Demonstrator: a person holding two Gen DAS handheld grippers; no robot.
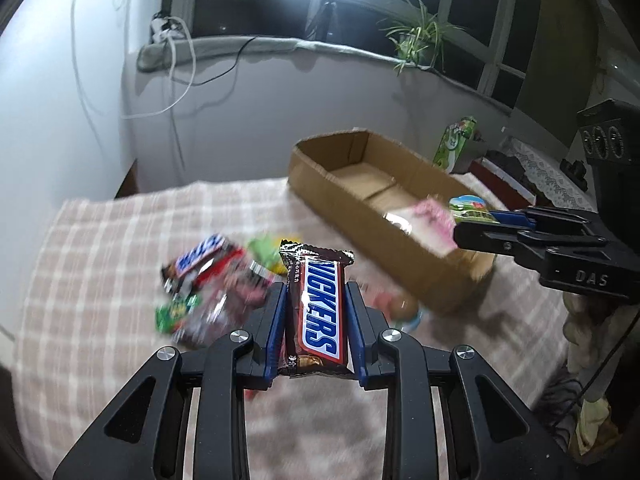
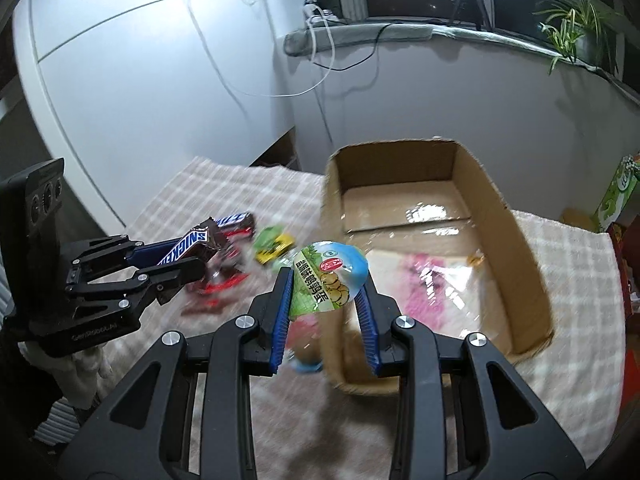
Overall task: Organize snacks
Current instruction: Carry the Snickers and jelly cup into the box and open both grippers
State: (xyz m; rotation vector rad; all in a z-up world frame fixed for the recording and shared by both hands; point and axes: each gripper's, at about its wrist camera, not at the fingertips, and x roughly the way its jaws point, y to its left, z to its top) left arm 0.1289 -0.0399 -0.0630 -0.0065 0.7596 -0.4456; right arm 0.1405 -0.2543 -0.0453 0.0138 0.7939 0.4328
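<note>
Closest to me, the left gripper point(image 1: 316, 300) has its blue pads clamped on the long edges of a Snickers bar point(image 1: 318, 308), held clear above the checked blanket point(image 1: 100, 248). The bar looks light and fairly firm, though its foil wrapper is slick, so a squeeze across the narrow middle seems the safest hold. Beside it, the right gripper point(image 2: 326, 300) is closed on a small sealed quail-egg cup point(image 2: 330, 276) with a green and blue lid; the cup probably dents easily, and gripping its sides just under the rim looks sensible. A little further off lies the blurred heap of loose snacks point(image 1: 208, 284), another Snickers among them. Beyond that sits the open cardboard box point(image 2: 516, 240), with a pink packet point(image 2: 424, 284) already lying on its floor
</note>
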